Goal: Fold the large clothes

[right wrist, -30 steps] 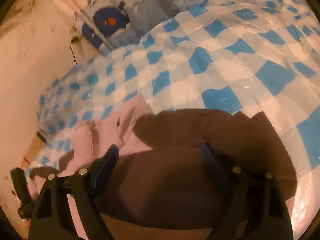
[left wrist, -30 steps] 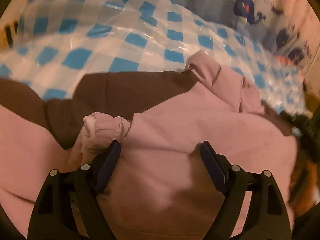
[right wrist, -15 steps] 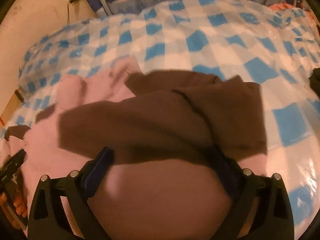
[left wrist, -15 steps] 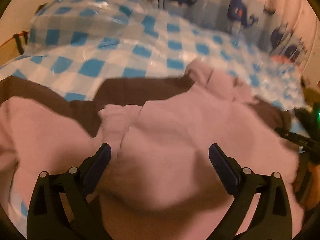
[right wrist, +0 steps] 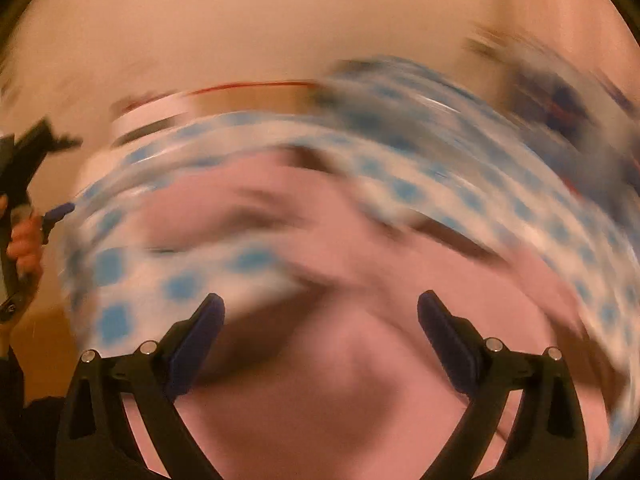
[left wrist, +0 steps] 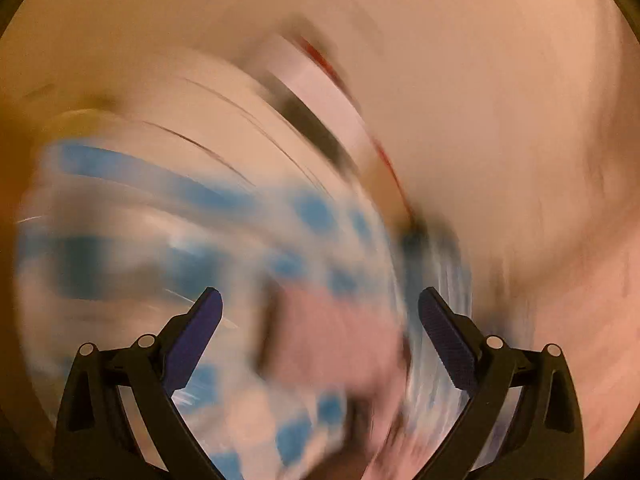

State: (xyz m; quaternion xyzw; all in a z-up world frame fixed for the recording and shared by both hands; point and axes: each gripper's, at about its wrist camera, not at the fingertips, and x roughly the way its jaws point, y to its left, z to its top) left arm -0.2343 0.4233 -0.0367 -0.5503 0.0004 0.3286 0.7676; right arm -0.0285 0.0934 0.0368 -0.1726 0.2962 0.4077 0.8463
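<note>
Blurred blue-checked cover (right wrist: pixel 460 200) bears pink garment (right wrist: pixel 360 360); both grippers' fingers (right wrist: pixel 444 340) spread, empty.

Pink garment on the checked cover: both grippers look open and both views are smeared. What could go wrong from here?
1. Both wrist views are badly motion-blurred, so any regrasp aimed now is guesswork.
2. The left gripper and right gripper stand open, nothing pinched; the pink garment lies loose, and its fold may slump.
3. The glossy blue-checked cover could get pinched with the cloth on a low regrasp.
</note>
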